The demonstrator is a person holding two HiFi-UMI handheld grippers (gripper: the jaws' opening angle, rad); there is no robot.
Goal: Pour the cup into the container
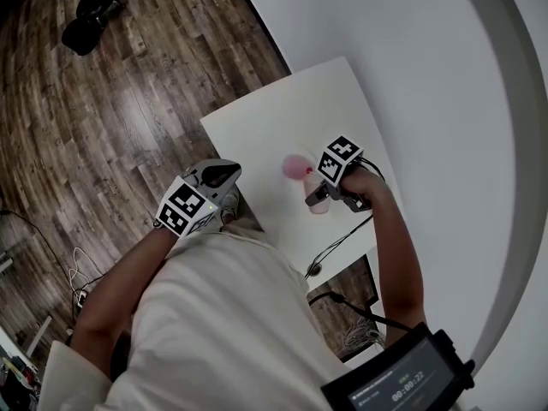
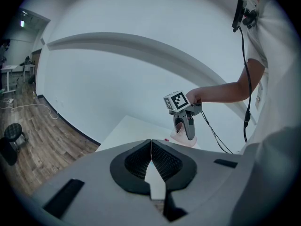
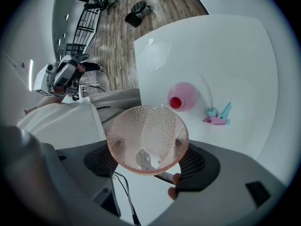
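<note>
The left tool [image 2: 151, 146] has its jaws pressed together with nothing between them. It is held off the near edge of the surface [image 1: 282, 118], at about eight o'clock from the other tool in the head view. The right tool [image 3: 148, 147] is clamped on the cup [image 3: 146, 126], a translucent pink, dimpled cup. One ribbed pad presses on each side of it, and its mouth is tipped towards the camera, so the round base shows through the inside.

The container [image 3: 182, 97], pink and round with red showing in its opening, stands on the surface at one o'clock from the cup, just past the cup's rim. A small teal and pink item [image 3: 217, 117] lies on the surface at three o'clock from the container, near it but apart.

The surface is white and otherwise nearly bare, set against a white wall [image 1: 428, 75]. Dark wood-plank floor [image 1: 103, 101] spreads out at nine o'clock from it, with a black stool [image 1: 92, 17] far off at eleven o'clock.
</note>
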